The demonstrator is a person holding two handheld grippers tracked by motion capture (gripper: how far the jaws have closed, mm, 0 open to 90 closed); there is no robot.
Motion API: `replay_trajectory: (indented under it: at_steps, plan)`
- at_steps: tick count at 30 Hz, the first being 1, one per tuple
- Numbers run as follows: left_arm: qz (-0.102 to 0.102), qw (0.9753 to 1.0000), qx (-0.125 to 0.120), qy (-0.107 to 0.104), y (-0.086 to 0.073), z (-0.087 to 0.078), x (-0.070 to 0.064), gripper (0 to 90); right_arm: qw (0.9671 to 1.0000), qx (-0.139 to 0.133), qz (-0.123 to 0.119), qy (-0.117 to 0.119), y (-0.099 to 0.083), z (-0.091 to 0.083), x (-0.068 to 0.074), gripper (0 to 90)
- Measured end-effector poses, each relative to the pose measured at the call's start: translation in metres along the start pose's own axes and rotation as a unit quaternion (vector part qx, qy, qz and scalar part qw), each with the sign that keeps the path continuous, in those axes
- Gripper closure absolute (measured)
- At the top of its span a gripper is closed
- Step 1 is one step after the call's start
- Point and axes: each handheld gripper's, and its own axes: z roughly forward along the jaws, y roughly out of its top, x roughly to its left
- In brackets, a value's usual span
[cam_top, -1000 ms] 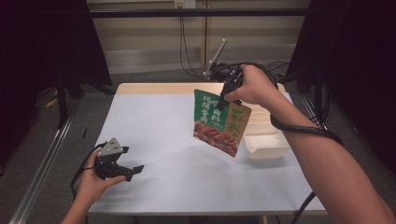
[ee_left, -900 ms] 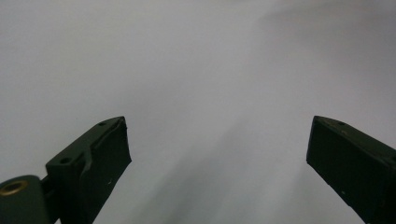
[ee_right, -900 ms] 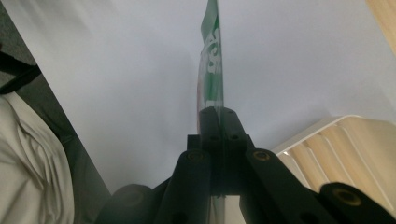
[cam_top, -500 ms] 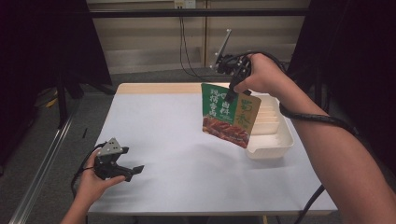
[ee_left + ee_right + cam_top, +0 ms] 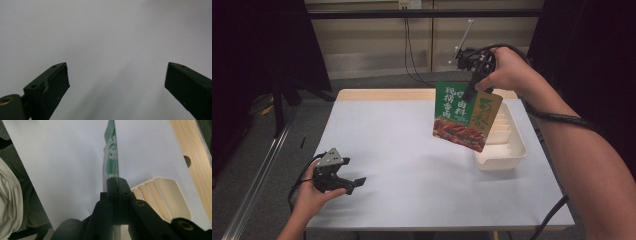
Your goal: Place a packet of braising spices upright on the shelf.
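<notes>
Right gripper [image 5: 470, 92] has its jaws clamped tight on the top edge of a flat green-and-tan printed foil food pouch [image 5: 465, 116], which hangs in the air, tilted, above the near-left edge of a shallow cream ribbed plastic tray [image 5: 507, 150] at the table's right side. In the right gripper view the pouch [image 5: 111, 157] runs edge-on straight out from the closed jaws, with the tray [image 5: 163, 196] below and to one side.

Step looks like placing the pouch into the tray. To do it well: carry the pouch further over the tray's middle, lower until the bottom edge touches the ribbed floor, lay it flat, then open the jaws. Pinch is at one edge only, so the pouch may swing; move slowly. Releasing from height risks it catching the rim and sliding out.

Left gripper [image 5: 343, 182] sits low at the table's near-left corner, jaws wide apart, holding nothing; well apart from the pouch.

Surface: pale grey-white matte table [image 5: 402, 165] with a light wood strip [image 5: 387, 94] along the far edge. Room: dark curtains at both sides, beige wall panels behind, cables on a grey floor.
</notes>
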Motion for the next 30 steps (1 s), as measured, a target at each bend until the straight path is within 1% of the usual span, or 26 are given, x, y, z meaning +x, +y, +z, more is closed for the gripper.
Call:
replay_trajectory:
  at_steps: [2, 4, 6, 7, 8, 10, 14, 15, 17, 18, 19, 21, 23, 26, 30]
  plan:
    - [0.001, 1.0, 0.001, 0.001, 0.0, 0.0, 0.0, 5.2, 1.0, 0.001, 0.001, 0.004, -0.003, -0.002, -0.002, 90.0]
    - [0.002, 1.0, 0.001, -0.001, 0.0, 0.0, 0.0, 5.2, 1.0, 0.002, 0.003, 0.002, -0.007, -0.003, -0.004, 90.0]
    - [0.001, 1.0, 0.0, 0.001, 0.0, 0.0, 0.0, 5.2, 0.9999, 0.006, 0.009, -0.002, -0.01, -0.004, -0.006, 90.0]
    - [0.002, 1.0, 0.002, 0.002, 0.0, 0.0, 0.0, 5.2, 0.9999, 0.007, 0.012, 0.0, -0.011, -0.004, -0.006, 90.0]
    - [0.003, 1.0, 0.001, -0.001, 0.0, 0.0, 0.0, 5.2, 0.9999, 0.007, 0.012, -0.003, -0.013, -0.005, -0.007, 90.0]
    - [0.003, 1.0, 0.002, -0.001, 0.0, 0.0, 0.0, 5.2, 0.9998, 0.008, 0.018, -0.001, -0.016, -0.006, -0.009, 90.0]
    - [0.0, 1.0, 0.005, -0.004, -0.001, 0.0, 0.0, 5.2, 0.9998, 0.009, 0.019, -0.005, -0.023, -0.01, -0.012, 90.0]
    - [0.0, 1.0, 0.004, -0.005, -0.001, 0.0, 0.0, 5.2, 0.9998, 0.009, 0.019, -0.003, -0.025, -0.011, -0.013, 90.0]
    - [-0.002, 1.0, 0.003, -0.003, -0.001, 0.0, 0.0, 5.2, 0.9996, 0.007, 0.026, -0.006, -0.029, -0.012, -0.015, 90.0]
    - [-0.002, 1.0, 0.003, -0.002, -0.001, 0.0, 0.0, 5.2, 0.9996, 0.01, 0.026, -0.003, -0.032, -0.013, -0.016, 90.0]
    - [0.001, 1.0, 0.003, 0.002, 0.0, -0.001, 0.0, 5.2, 0.9995, 0.009, 0.029, -0.005, -0.033, -0.014, -0.016, 90.0]
    - [0.002, 1.0, 0.002, 0.002, 0.0, 0.0, 0.0, 5.2, 0.9994, 0.01, 0.032, -0.007, -0.036, -0.015, -0.018, 90.0]
    - [-0.002, 1.0, 0.002, -0.004, -0.001, 0.0, -0.001, 5.2, 0.9993, 0.01, 0.036, -0.007, -0.04, -0.017, -0.02, 90.0]
    - [0.003, 1.0, 0.002, -0.003, 0.0, 0.0, -0.001, 5.2, 0.9989, 0.01, 0.044, -0.009, -0.046, -0.019, -0.023, 90.0]
    - [0.002, 1.0, 0.001, -0.002, 0.0, 0.0, -0.001, 5.2, 0.9985, 0.01, 0.053, -0.012, -0.052, -0.021, -0.026, 90.0]
